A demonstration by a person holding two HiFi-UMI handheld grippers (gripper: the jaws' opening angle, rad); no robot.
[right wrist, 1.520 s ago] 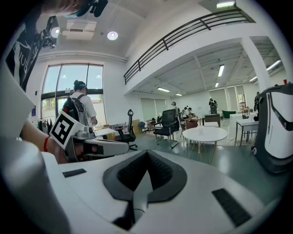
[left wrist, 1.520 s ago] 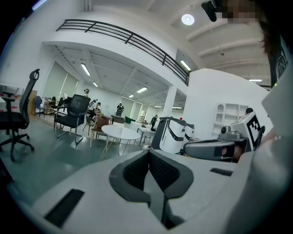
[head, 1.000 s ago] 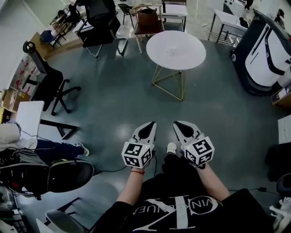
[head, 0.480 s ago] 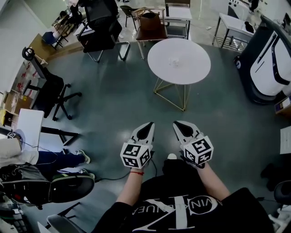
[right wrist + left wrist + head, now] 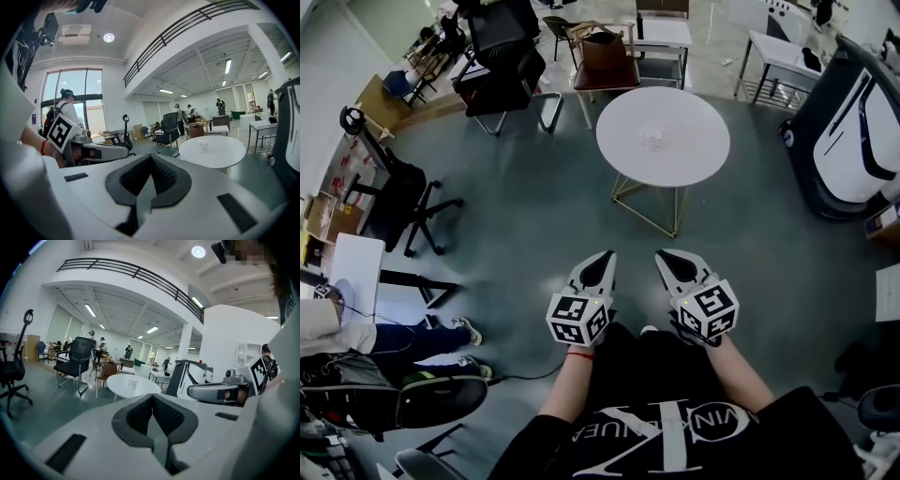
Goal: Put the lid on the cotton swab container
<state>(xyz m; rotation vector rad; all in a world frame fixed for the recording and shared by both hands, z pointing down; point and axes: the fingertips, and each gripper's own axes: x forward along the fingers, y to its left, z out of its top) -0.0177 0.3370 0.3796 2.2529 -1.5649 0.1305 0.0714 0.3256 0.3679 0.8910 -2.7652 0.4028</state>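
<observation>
Standing with a black office chair (image 5: 394, 187) off to the left, the person's got the left gripper (image 5: 608, 255) and right gripper (image 5: 662, 255) side by side, both clenched on nothing, and the small clear container (image 5: 652, 141) sits mid-top on the round white table (image 5: 698, 164) well ahead of them.

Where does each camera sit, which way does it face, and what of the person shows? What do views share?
Head view: on the head, steeply down at the floor; forearms, torso, left gripper and right gripper, both shut.
Left gripper view: on the left gripper, along its shut jaws toward the table; right gripper at right.
Right gripper view: mirrored, left gripper and wrist at left.
Shared: the table with a small container.
</observation>
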